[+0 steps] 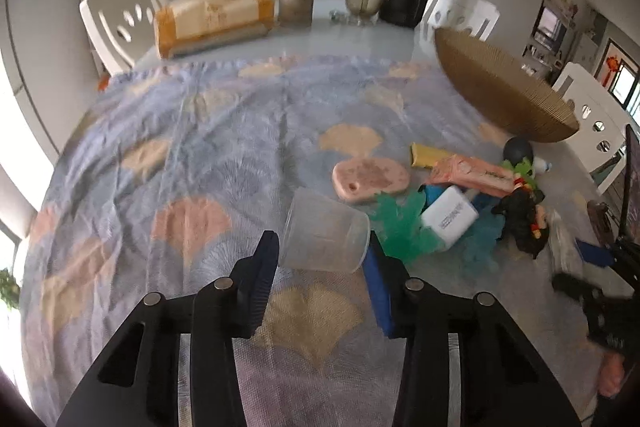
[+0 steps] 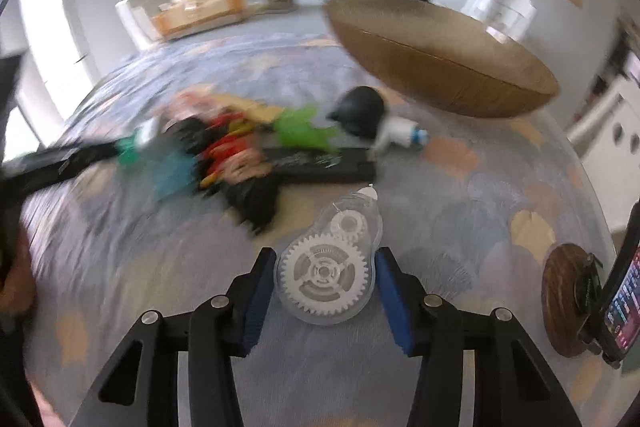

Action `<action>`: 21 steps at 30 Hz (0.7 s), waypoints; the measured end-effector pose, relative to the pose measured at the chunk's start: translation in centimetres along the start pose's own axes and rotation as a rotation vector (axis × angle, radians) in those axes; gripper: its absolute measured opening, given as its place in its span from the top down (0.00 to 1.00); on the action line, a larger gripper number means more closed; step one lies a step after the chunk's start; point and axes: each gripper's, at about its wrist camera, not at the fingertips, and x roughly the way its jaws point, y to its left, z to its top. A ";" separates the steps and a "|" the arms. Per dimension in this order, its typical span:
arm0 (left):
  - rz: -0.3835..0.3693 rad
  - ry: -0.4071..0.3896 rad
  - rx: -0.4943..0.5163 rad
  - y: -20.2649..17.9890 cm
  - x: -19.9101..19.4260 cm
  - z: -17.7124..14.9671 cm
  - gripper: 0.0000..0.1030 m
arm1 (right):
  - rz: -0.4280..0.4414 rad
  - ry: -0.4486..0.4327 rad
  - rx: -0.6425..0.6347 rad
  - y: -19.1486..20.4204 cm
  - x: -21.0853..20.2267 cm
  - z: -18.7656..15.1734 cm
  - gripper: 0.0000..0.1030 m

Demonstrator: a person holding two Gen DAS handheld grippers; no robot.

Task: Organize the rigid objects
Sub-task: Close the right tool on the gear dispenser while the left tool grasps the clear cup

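two grippers share one table covered by a blue cloth [image 1: 180,147] printed with fan shapes. the left gripper [image 1: 320,259] has a clear plastic cup [image 1: 326,237] between its blue-padded fingers. the cup lies tipped on its side, its long axis running from upper left to lower right across the view, with the wide rim pointing right. both pads sit at the cup's walls and look to be touching it, so the claw appears clamped on the cup, though a small gap cannot be ruled out.

the right gripper [image 2: 325,273] straddles a clear correction tape dispenser [image 2: 330,267] with white gears inside. the dispenser lies flat on the cloth, its fat round end nearest the camera and its narrow tip pointing straight ahead, along the line of the fingers. the pads stand just at its two sides; whether they press it or only frame it cannot be told.

ahead and to the right of both grippers sits a wide brown woven basket [image 2: 440,67], the likely place for sorted things. it is nearer the right gripper. between the basket and the grippers lies a jumble: a pink soap-like bar [image 1: 370,177], a white charger block [image 1: 450,217], a pink box [image 1: 472,173], green plastic leaves [image 1: 400,227] and a dark toy figure [image 1: 520,215]. the right wrist view is blurred, so that pile is hard to read there.

my judgement is that each held thing would travel forward and rightward to reach the basket.
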 end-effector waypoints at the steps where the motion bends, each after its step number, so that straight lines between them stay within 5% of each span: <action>1: 0.002 -0.015 0.003 -0.1 -0.3 -0.1 0.62 | 0.005 -0.010 -0.049 0.6 -0.6 -0.5 0.52; 6: -0.023 -0.020 -0.014 0.4 -0.5 0.0 0.62 | 0.032 0.023 -0.148 0.7 -1.5 -2.9 0.52; 15: 0.035 0.062 0.012 1.4 -1.1 -1.7 0.48 | 0.043 0.046 0.068 -4.5 -2.1 -4.2 0.44; 21: -0.036 0.094 -0.046 3.3 -2.2 -2.8 0.41 | 0.071 0.036 0.090 -4.3 -1.8 -4.1 0.33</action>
